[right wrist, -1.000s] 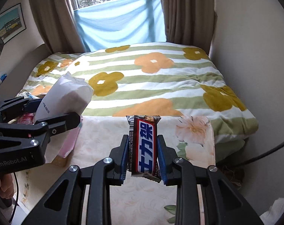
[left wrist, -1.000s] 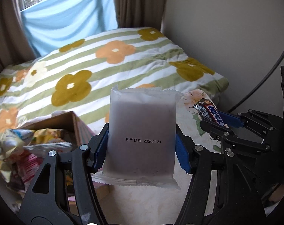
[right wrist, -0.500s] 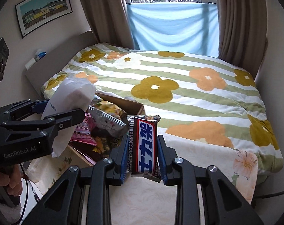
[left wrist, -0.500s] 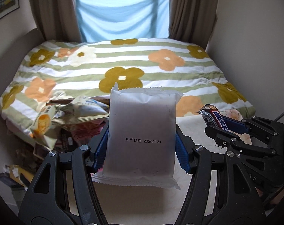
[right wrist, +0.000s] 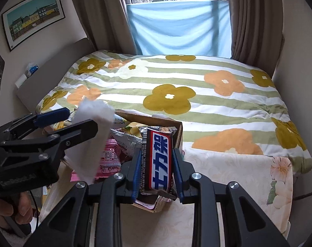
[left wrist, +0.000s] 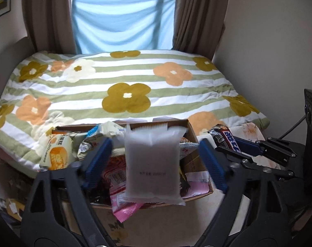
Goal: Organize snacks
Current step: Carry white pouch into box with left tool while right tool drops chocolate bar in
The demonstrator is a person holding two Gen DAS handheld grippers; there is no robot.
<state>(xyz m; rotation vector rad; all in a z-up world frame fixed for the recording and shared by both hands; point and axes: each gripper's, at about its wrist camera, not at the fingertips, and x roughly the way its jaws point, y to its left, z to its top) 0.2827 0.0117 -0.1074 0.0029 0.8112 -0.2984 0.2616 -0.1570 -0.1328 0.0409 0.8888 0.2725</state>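
Note:
My left gripper (left wrist: 153, 160) is open over a cardboard box (left wrist: 199, 160) full of snack packets. A white frosted packet (left wrist: 153, 164) hangs blurred between the spread blue pads, clear of both, above the box; it also shows in the right wrist view (right wrist: 90, 140). My right gripper (right wrist: 157, 170) is shut on a chocolate bar (right wrist: 159, 160) with a red, white and blue wrapper, held upright just right of the box. The bar also shows in the left wrist view (left wrist: 227, 142).
The box (right wrist: 177, 131) stands on a cream floral cloth (right wrist: 238, 170) at the foot of a bed with a striped flower quilt (right wrist: 176, 94). Walls close in on the right. Curtains and a blue sheet hang behind. A pink packet (left wrist: 125, 210) overhangs the box's front.
Both grippers swung left until the box came under them. My left gripper's jaws opened and the white packet has left the pads. The right gripper still holds the bar.

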